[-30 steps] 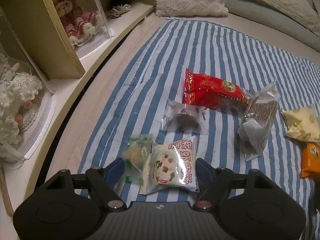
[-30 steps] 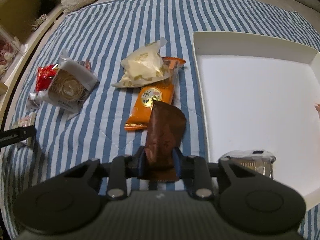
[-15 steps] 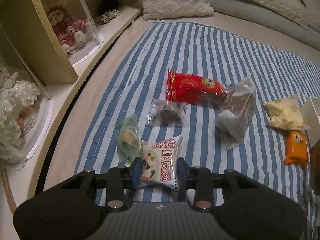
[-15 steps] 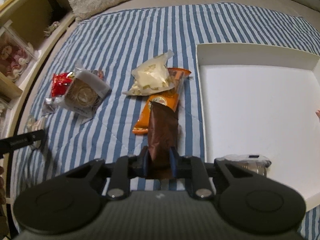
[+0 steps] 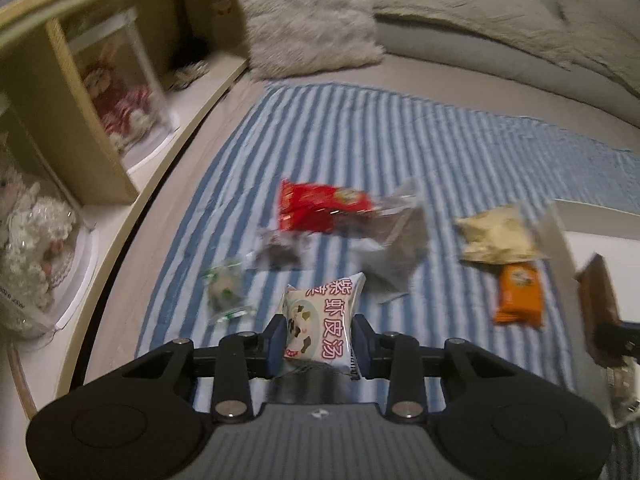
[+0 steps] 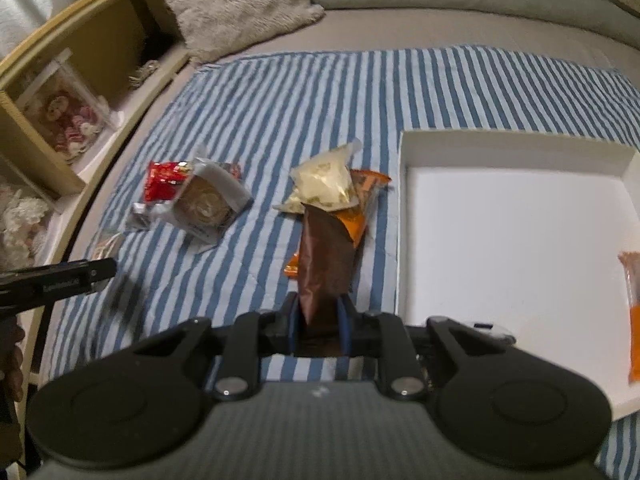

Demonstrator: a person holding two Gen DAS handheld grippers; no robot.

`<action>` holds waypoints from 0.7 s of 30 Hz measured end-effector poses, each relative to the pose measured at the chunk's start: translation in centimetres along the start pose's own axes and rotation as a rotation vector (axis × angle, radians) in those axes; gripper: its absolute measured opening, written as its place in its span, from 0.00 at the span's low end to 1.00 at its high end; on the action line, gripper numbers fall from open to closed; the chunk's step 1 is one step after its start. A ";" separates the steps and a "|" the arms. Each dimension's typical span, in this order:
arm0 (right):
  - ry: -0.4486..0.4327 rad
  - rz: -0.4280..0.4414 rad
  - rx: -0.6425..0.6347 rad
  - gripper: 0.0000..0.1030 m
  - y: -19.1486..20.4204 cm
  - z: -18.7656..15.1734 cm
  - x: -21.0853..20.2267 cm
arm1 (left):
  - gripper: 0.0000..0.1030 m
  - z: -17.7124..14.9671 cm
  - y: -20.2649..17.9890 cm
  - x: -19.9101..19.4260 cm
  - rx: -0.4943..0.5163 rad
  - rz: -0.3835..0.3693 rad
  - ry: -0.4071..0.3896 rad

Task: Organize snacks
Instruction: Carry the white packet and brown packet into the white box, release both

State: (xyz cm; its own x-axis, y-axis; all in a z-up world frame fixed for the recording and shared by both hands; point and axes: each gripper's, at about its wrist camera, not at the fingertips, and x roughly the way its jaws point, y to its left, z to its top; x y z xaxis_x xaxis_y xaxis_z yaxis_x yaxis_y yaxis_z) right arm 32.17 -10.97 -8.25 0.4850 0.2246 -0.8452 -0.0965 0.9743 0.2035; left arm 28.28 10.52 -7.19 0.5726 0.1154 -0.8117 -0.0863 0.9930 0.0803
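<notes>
While most snacks lie on the striped blanket (image 6: 280, 92), you hold two: left gripper (image 5: 318, 340) jaws clamped on the white soup packet (image 5: 320, 320), right gripper (image 6: 318, 316) jaws pinching the brown packet (image 6: 326, 256). The white tray (image 6: 500, 216), right, holds few; most remains.

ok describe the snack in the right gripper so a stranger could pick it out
Start at the white tray on the striped blanket. Just left of its near corner, the right hand-held gripper clamps a slim dark brown packet. It stands upright in the air, while the orange packet and pale packet behind it lie flat.
</notes>
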 end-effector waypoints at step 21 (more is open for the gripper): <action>-0.098 -0.056 -0.003 0.20 -8.4 -1.3 -6.6 | 0.36 0.4 -11.6 -5.6 0.129 -0.198 -0.104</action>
State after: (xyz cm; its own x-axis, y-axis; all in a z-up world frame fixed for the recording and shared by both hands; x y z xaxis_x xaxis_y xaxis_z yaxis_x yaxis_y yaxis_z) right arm 28.64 -20.57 -5.00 0.5724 0.1669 -0.8028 -0.0693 0.9854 0.1554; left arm 26.38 -1.62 -3.33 0.6496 -0.0862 -0.7553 0.1368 0.9906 0.0046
